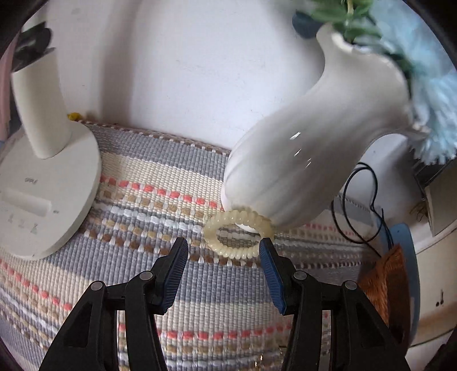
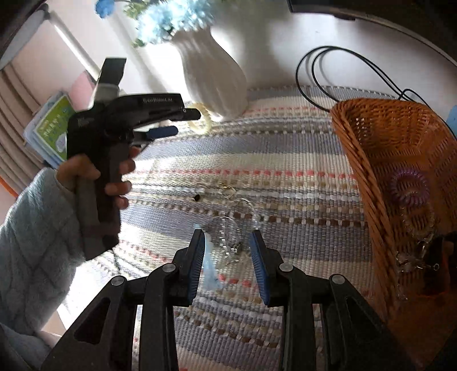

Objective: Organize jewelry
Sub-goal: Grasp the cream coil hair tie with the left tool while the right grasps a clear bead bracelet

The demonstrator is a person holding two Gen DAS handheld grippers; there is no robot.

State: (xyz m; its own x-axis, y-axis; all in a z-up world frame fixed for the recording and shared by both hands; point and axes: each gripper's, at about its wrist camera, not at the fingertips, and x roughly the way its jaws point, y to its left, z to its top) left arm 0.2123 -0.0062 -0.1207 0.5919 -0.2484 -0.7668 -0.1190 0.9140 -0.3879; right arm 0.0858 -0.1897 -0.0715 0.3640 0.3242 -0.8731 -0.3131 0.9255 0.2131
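A white ribbed vase (image 1: 300, 159) of blue flowers (image 2: 171, 20) stands on the striped woven mat (image 1: 171, 185) beside a white lamp base (image 1: 42, 199)

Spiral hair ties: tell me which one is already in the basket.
The purple spiral hair tie, lying inside the wicker basket. The cream spiral hair tie lies on the woven mat against the white vase.

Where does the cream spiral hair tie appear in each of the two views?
Left wrist view: the cream spiral hair tie lies at centre, against the foot of the white vase, just ahead of the open left gripper.
Right wrist view: upper left of centre, partly hidden behind the left gripper.
Shared landmark: the white vase.
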